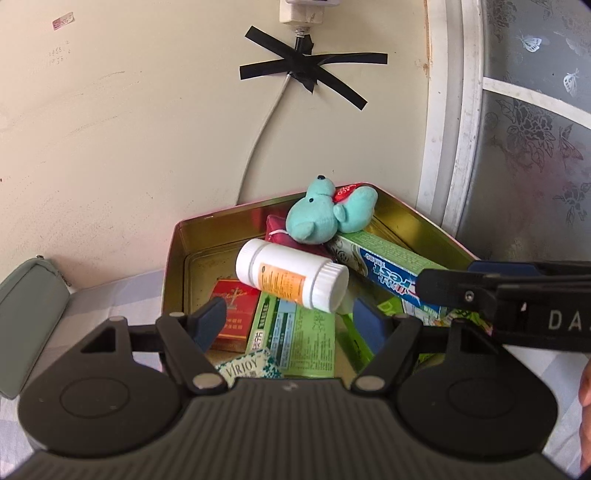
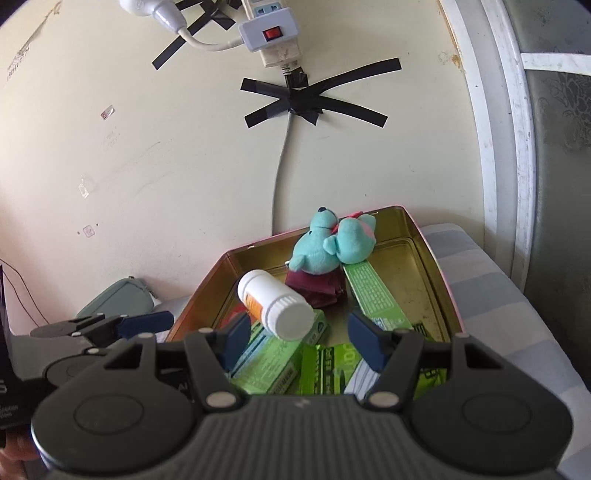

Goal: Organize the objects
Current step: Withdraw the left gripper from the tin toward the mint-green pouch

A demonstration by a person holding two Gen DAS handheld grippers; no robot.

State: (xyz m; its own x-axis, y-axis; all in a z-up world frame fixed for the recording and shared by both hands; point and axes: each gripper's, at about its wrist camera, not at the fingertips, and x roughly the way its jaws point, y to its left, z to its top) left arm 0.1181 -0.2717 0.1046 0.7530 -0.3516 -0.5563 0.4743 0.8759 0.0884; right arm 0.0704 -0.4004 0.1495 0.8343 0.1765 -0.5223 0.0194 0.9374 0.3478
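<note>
Left wrist view first: we see our left gripper with its 2 blue pads apart and nothing pinched between them, poised over the near edge of a gold metal tin that sits on a striped cloth against a cream wall. Inside the tin a white pill bottle lies on its side atop a green box, with a red box to its left and a pale packet reading VIRJOY at the near edge. A teal plush toy rests at the back on a dark red pouch and on one end of a toothpaste carton. Our right gripper reaches in from the right edge, over the tin's right side. A grey-green pouch lies left of the tin.

Right wrist view: our right gripper also stands with its 2 pads apart, holding nothing, above the same tin. The pill bottle lies just ahead of the left pad, the plush toy behind it. Our left gripper shows at the left, just outside the tin wall. Black tape fixes a cable to the wall under a power strip.
</note>
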